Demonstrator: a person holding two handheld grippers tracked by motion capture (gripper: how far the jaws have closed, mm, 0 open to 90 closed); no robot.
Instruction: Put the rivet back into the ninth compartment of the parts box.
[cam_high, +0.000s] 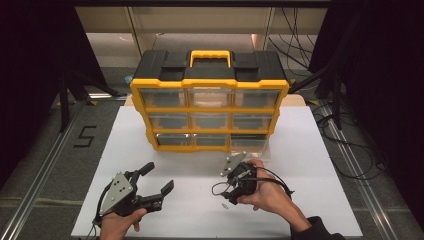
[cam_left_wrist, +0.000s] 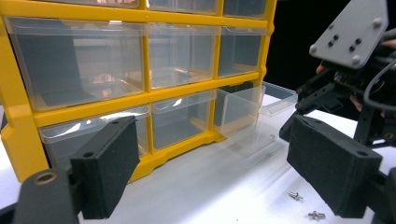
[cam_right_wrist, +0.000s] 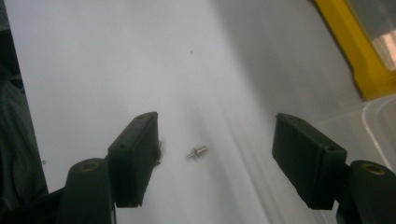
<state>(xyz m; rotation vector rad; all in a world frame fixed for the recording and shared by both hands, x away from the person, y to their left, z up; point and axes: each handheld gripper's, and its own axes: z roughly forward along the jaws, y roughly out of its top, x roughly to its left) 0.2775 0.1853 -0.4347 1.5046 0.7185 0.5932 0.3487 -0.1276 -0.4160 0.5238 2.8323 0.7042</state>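
A: Any writing? Counts?
B: A "5" on the floor (cam_high: 85, 136). Nine drawers in the organizer (cam_high: 209, 107); two screws (cam_left_wrist: 295, 195), maybe three.
A: Your grippers?
B: Right gripper (cam_right_wrist: 215, 154) spread wide, holding nothing, one screw (cam_right_wrist: 197, 151) between its jaws. Left gripper (cam_high: 159, 179), at 8 o'clock, wide, empty.

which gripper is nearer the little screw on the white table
Right. The right gripper points down over the screw, which lies between its open jaws. The left gripper sits apart, off to the left of the screw, its jaws open too.
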